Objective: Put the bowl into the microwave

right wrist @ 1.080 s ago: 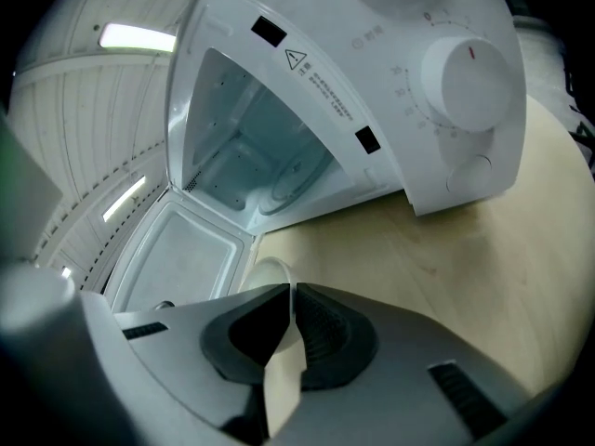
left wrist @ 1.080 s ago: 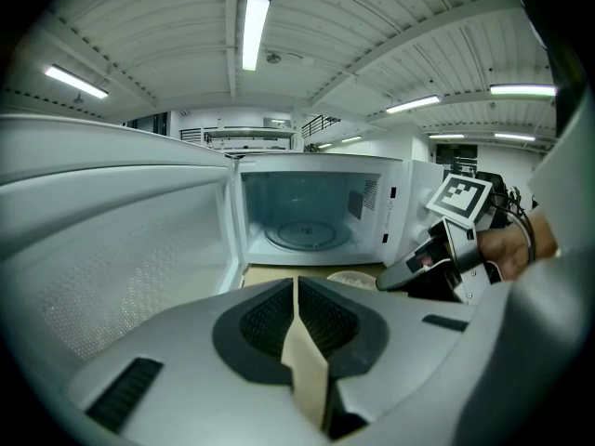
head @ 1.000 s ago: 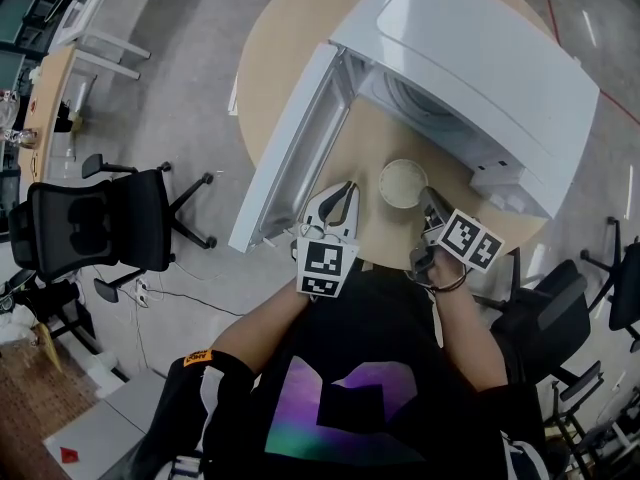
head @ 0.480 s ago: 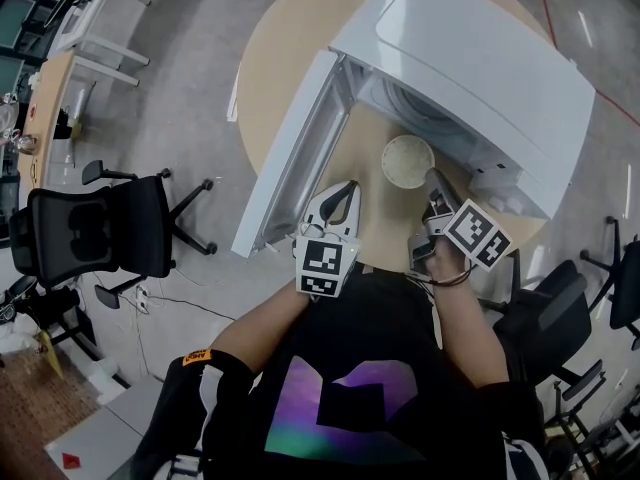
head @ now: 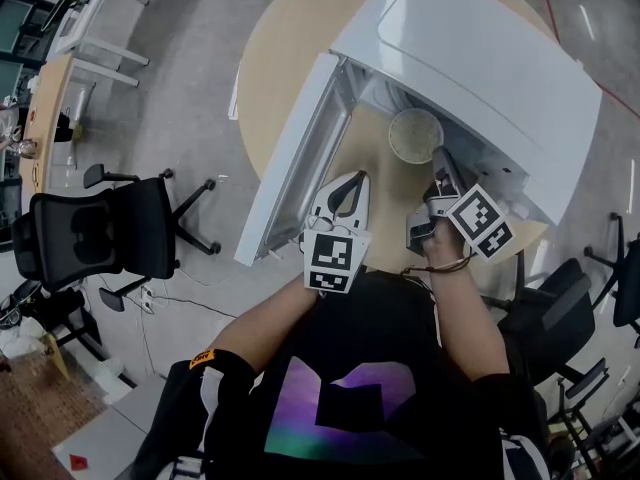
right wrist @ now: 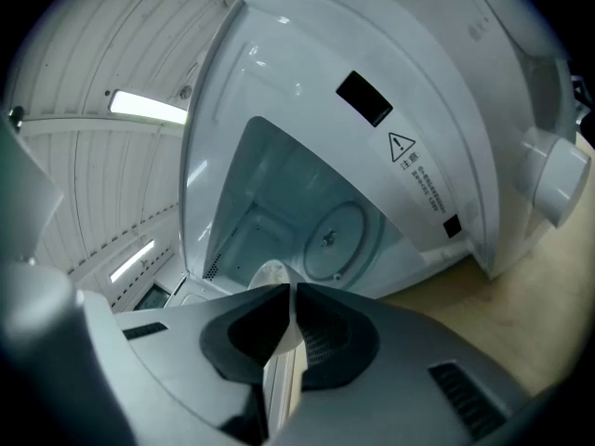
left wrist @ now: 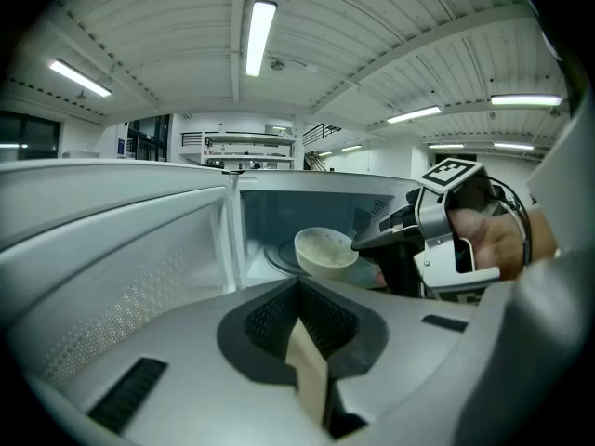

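The microwave (right wrist: 307, 82) bears a warning-triangle label (right wrist: 403, 145), print too small.

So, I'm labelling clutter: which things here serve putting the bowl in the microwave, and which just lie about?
Job: bowl, held by the right gripper; microwave; its open door; round table beneath.
Lying about: black office chair; side desk; left gripper, shut and empty.

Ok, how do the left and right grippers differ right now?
Grip: the right gripper is shut on the rim of the bowl; the left gripper is shut on nothing.
Position: the right gripper reaches to the mouth of the microwave, carrying the bowl; the left gripper sits further back over the table, beside the open door.
Shared: both have their jaws together and point toward the microwave cavity.
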`<action>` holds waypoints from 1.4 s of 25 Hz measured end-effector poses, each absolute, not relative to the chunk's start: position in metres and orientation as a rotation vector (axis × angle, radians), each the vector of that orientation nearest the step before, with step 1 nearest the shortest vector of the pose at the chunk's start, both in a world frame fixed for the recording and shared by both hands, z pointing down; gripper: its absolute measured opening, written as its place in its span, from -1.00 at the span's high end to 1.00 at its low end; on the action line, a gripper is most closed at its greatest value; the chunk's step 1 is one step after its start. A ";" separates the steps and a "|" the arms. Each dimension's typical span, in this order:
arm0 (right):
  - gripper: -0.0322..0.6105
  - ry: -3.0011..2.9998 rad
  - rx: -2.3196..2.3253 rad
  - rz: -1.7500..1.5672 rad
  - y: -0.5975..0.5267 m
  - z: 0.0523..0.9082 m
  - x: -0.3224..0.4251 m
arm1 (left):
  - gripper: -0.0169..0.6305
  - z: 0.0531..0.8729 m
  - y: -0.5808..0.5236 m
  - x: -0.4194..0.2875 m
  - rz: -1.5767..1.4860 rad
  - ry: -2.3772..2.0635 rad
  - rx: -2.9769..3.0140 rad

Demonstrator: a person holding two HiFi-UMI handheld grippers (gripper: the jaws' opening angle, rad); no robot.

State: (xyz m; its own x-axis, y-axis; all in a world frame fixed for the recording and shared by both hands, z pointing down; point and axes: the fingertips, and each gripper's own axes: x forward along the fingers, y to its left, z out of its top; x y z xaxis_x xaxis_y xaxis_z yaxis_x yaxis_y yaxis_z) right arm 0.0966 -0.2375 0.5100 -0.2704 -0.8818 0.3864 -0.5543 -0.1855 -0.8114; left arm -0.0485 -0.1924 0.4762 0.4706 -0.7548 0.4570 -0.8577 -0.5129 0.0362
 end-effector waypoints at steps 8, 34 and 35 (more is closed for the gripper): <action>0.79 1.658 -1.706 -1.376 -0.268 0.516 0.109 | 0.81 0.470 -0.212 -0.035 0.552 -1.350 2.491; 0.79 1.456 -1.856 -1.270 -0.325 0.541 0.137 | 0.81 0.467 -0.248 -0.029 0.546 -1.308 2.488; 0.79 1.452 -1.860 -1.262 -0.326 0.541 0.137 | 0.81 0.466 -0.249 -0.030 0.543 -1.309 2.488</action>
